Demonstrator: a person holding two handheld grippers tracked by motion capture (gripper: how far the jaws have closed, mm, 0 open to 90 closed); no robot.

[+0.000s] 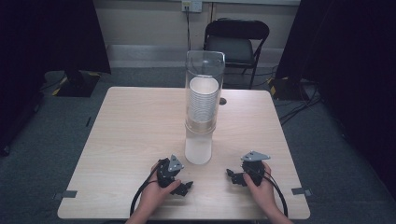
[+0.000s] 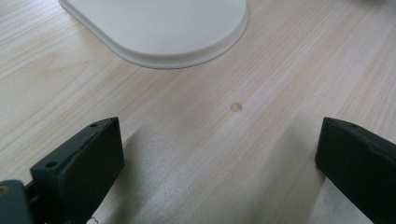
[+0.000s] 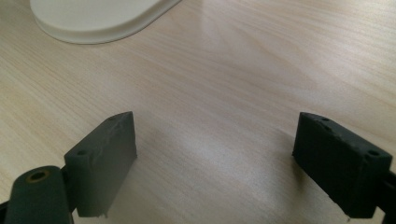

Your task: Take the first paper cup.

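Note:
A tall clear tube dispenser [image 1: 204,84] stands at the middle of the wooden table [image 1: 130,130], with a stack of white paper cups [image 1: 203,102] inside and a white base [image 1: 198,149]. My left gripper [image 1: 184,188] rests near the front edge, left of the base, held by a hand; its jaws stand wide apart over bare wood. My right gripper [image 1: 233,177] lies to the right of the base, also open with nothing between its jaws. In the left gripper view [image 2: 219,154] the white base [image 2: 163,28] lies just ahead. In the right gripper view [image 3: 215,149] the base [image 3: 93,18] sits at the upper left.
A black folding chair [image 1: 237,39] stands beyond the table's far edge. Cables trail on the grey carpet at the right. Tape marks sit at the table's front corners. A small dark knot [image 2: 236,107] marks the wood ahead of the left gripper.

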